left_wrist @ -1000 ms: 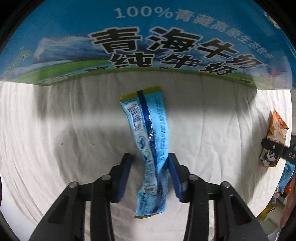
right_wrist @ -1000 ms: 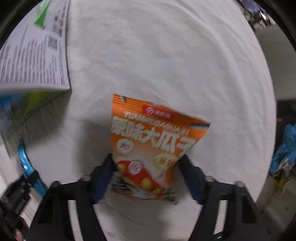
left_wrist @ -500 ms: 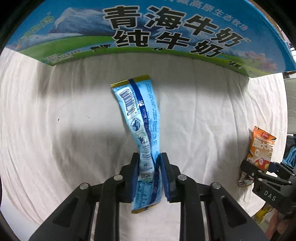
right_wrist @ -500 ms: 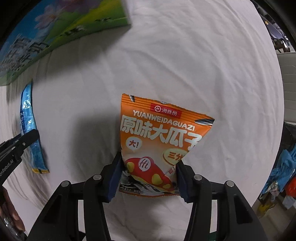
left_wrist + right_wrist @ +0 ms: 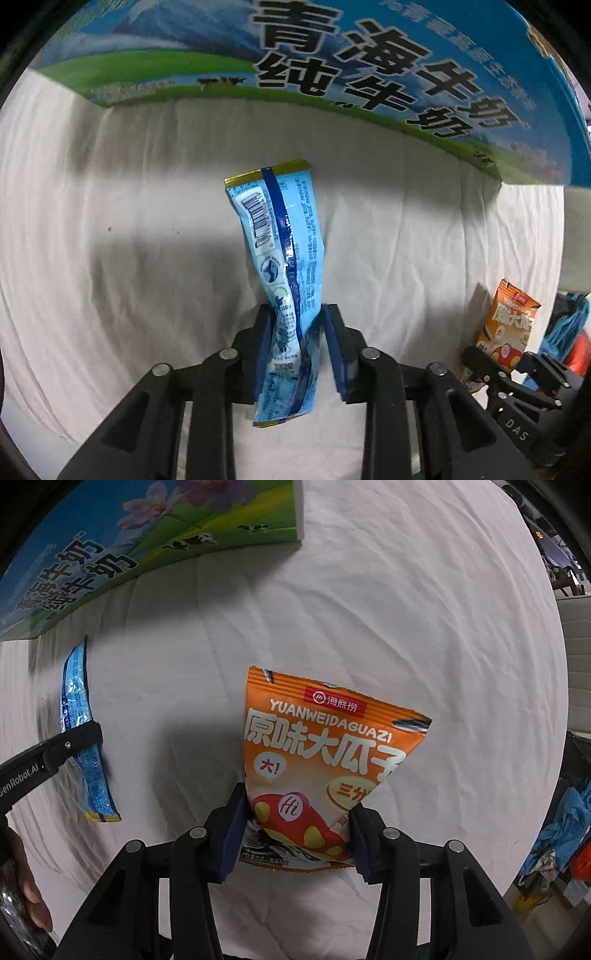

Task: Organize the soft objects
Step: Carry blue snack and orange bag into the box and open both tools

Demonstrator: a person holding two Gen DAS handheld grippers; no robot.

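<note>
Milk box [image 5: 369,74] nearer now — L gripper [image 5: 297,347] pinches blue sachet [image 5: 284,266], R gripper [image 5: 297,834] orange bag [image 5: 321,760].

White cloth [image 5: 129,258] covers the counter under both tools, matt and creased into fine wrinkles. The blue packet [image 5: 284,258] between the left tool's [image 5: 297,350] dark blue pads is thin glossy film that crinkles and catches the light. The orange snack bag [image 5: 317,760] in the right tool [image 5: 295,834] is smoother plastic film with a soft sheen. Ahead of the tools, the milk carton [image 5: 332,74] is printed cardboard, faintly satin. The tools' arms are matt black plastic with small silvery metal pins.
</note>
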